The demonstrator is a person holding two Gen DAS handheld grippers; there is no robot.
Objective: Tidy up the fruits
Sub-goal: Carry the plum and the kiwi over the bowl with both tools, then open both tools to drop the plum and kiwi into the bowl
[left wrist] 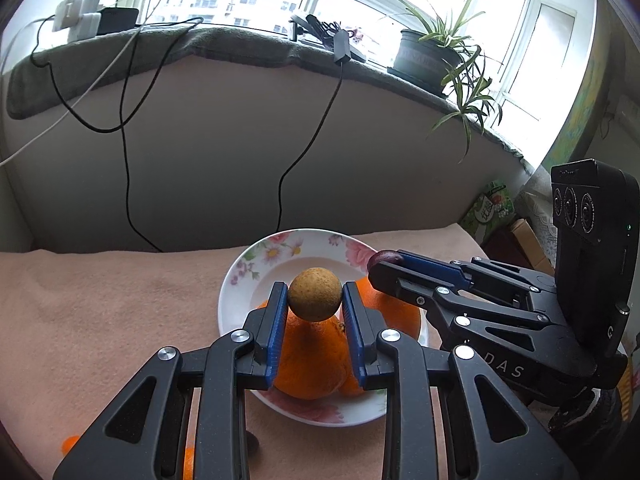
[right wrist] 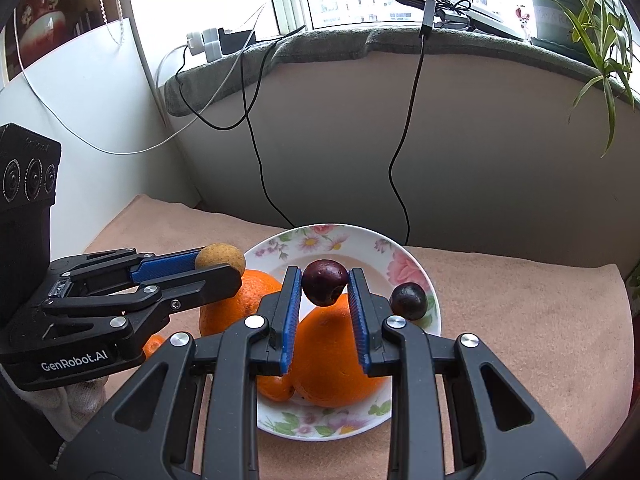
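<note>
Right wrist view: pink towel-covered table [right wrist: 520, 320], then white floral ceramic plate [right wrist: 416, 276] with big oranges [right wrist: 336, 356] at 6 o'clock. Right gripper [right wrist: 325, 284] pinches a dark red plum [right wrist: 325, 282]; left gripper [left wrist: 315, 296] clamps a small tan round fruit [left wrist: 315, 294] over the plate.

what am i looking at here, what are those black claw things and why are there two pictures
These are two hand-held grippers, each carried by a person, each with a camera looking along its jaws. One picture comes from the left gripper, the other from the right gripper. The left one holds a small tan round fruit; the right holds a dark cherry-like fruit. Both hang over a flowered plate on a pink blanket. The plate holds oranges and another dark fruit.
</note>
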